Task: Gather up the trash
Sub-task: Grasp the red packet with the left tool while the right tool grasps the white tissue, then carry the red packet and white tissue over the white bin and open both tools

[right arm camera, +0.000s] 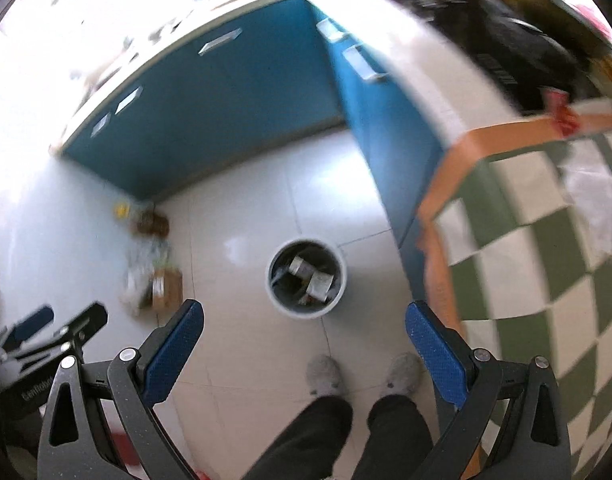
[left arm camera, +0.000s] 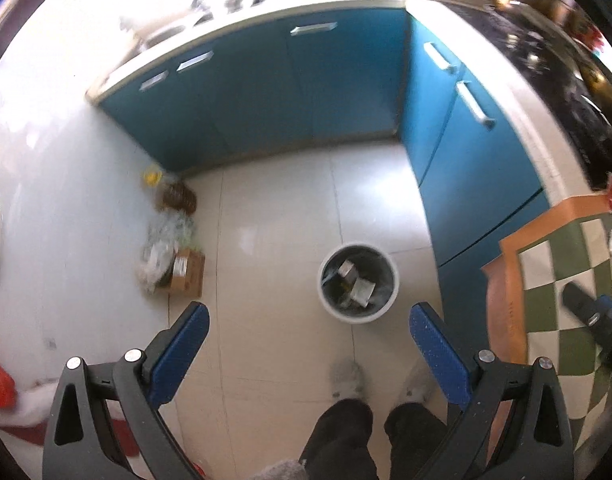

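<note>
A round white trash bin stands on the tiled floor below both grippers, holding several crumpled wrappers and small cartons. My left gripper hangs high above the floor, open, nothing between its blue pads. My right gripper is also open and empty, above the bin. On the checkered tablecloth at the right lies a clear crumpled plastic piece, and a small red wrapper sits near the table's far corner. The right gripper shows at the edge of the left wrist view, over the table.
Blue cabinets line the back and right. A cardboard box, plastic bags and a bottle lie by the left wall. The person's slippered feet stand just before the bin. A red-and-white object is at the lower left.
</note>
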`<state>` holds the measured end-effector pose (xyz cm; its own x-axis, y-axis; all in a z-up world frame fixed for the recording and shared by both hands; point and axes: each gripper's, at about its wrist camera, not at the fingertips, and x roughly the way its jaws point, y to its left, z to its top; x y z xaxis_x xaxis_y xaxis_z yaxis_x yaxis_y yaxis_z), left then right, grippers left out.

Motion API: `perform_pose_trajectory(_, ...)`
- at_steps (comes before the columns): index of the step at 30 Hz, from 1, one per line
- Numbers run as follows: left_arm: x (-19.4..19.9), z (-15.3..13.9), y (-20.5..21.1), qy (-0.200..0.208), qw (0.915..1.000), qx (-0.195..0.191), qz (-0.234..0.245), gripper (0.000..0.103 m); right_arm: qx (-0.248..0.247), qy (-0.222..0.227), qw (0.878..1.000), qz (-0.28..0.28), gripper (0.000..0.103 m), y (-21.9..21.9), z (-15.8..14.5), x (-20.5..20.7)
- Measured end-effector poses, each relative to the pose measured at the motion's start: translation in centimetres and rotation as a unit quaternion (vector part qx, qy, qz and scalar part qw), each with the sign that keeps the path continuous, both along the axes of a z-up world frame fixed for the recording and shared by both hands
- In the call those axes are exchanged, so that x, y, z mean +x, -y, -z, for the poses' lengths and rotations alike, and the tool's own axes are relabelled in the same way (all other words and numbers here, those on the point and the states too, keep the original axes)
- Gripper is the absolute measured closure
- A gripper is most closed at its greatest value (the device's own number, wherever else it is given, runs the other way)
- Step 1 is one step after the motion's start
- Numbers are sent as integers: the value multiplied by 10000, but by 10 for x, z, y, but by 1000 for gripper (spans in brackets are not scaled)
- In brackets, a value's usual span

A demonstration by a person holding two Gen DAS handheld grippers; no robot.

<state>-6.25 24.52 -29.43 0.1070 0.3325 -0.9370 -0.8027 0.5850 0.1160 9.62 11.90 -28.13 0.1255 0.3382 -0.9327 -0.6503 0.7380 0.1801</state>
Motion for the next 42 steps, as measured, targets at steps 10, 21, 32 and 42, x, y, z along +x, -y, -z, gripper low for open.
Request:
perform_pose_trajectory(10,178,-5,68,-109,9948,219,984,1,-301,132,9751,2194,5,137,24,198)
perform_pose_trajectory(21,309,-4,115,41,9837,-84,1794,1,-26,344,9739,2244,91,160,41,249)
perform_pose_trajectory(32,430,25,144,439,9510,-866,2935,17,109,342,9493,3124,91,268,36,320)
perform_pose_trajectory(42,429,11,178,518,9335,-613,3495,101,62,332,9425,3325,91,287,48,328)
